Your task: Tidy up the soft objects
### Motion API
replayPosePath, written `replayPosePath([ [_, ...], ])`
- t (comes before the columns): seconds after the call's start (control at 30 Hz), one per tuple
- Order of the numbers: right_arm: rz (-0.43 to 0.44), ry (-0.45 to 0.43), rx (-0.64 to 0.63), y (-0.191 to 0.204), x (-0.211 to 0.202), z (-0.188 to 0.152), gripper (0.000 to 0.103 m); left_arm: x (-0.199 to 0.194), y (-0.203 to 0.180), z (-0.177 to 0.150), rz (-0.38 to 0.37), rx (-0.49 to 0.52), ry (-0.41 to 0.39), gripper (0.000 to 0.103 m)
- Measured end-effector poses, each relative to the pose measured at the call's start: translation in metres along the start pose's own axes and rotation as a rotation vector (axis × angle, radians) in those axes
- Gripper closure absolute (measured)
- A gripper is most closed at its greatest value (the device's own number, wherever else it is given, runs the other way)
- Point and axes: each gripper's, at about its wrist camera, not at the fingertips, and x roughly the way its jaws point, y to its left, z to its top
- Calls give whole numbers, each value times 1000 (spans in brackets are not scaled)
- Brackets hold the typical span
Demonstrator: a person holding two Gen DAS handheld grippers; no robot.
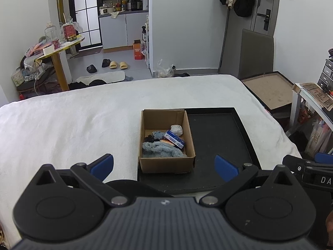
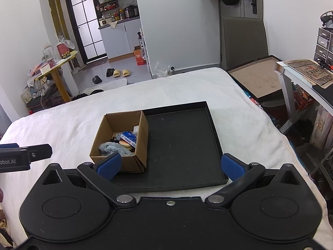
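A brown cardboard box stands in the left part of a black tray on the white bed. In the box lie a fluffy blue-grey cloth, a blue and white packet, a small grey-white lump, a black item and an orange-cream piece. My left gripper is open and empty, just short of the box. My right gripper is open and empty, over the tray's near edge, with the box ahead to its left.
The white bed cover stretches left of and beyond the tray. A brown board in a black frame and a white desk stand to the right. A cluttered yellow round table and slippers are beyond the bed.
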Motion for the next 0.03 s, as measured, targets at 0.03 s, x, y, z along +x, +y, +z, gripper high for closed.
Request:
replayPosePath([
  [0.03,-1,3,2,1,1,0,0,2,1,0,-4,-5,6,0],
])
